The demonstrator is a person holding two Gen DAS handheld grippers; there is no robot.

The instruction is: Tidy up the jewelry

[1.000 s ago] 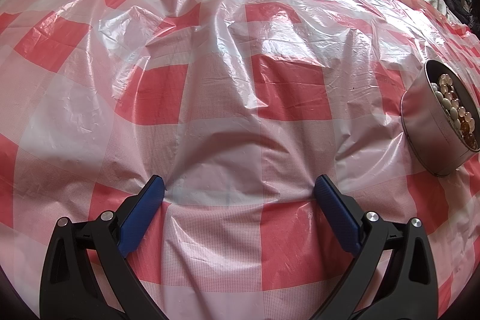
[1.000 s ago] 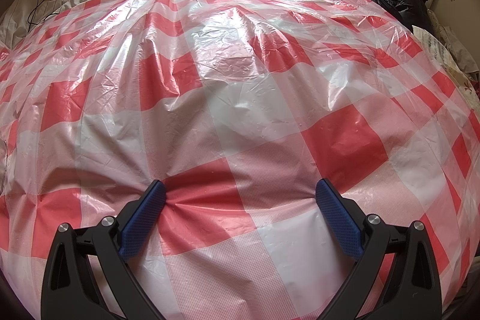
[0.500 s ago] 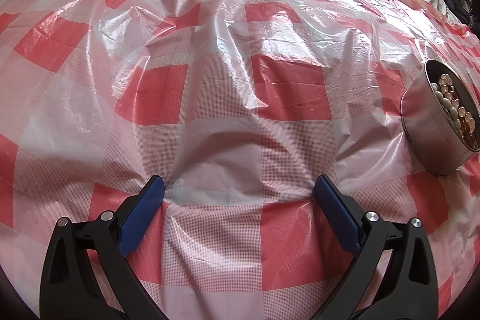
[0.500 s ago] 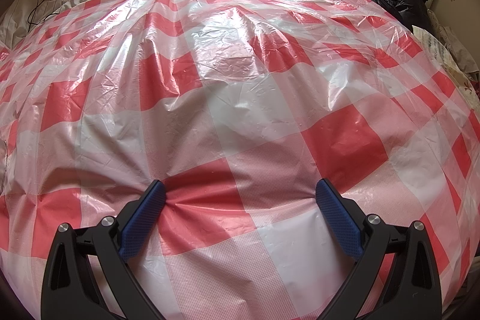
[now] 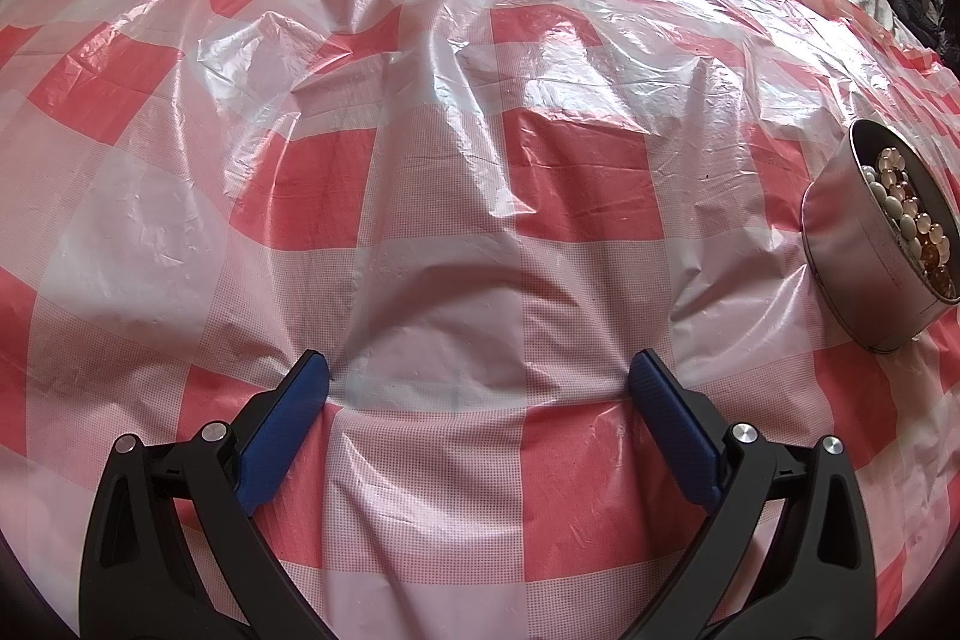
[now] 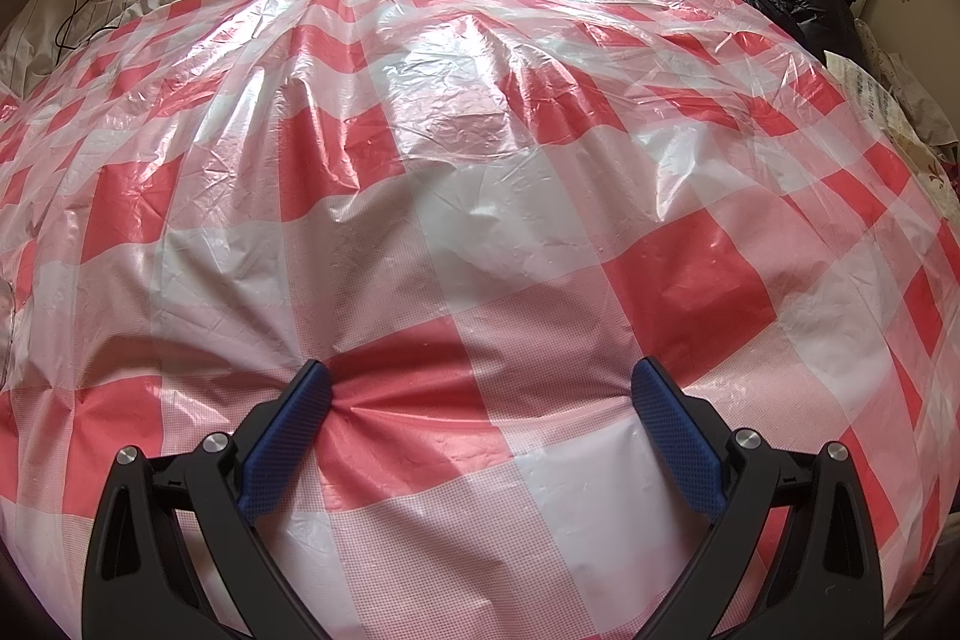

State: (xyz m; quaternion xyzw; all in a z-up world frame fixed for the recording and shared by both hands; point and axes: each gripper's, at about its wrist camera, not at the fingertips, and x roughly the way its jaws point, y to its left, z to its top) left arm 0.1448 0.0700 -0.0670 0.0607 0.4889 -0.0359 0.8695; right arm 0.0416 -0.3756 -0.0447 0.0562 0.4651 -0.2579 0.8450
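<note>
The left gripper (image 5: 479, 376) is held with its jaws wide and nothing between them, its blue pads (image 5: 282, 436) pressed on the checked plastic sheet (image 5: 420, 160). The right gripper (image 6: 480, 388) is likewise spread wide and empty on the sheet. A round tin (image 5: 852, 250) of beads (image 5: 906, 214) is seen tilted on the sheet, well to the right of the left gripper.

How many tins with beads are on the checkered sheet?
1. The round tin of beads sits at the right edge of the left wrist view, on the red-and-white sheet. Others may lie outside both views.
</note>
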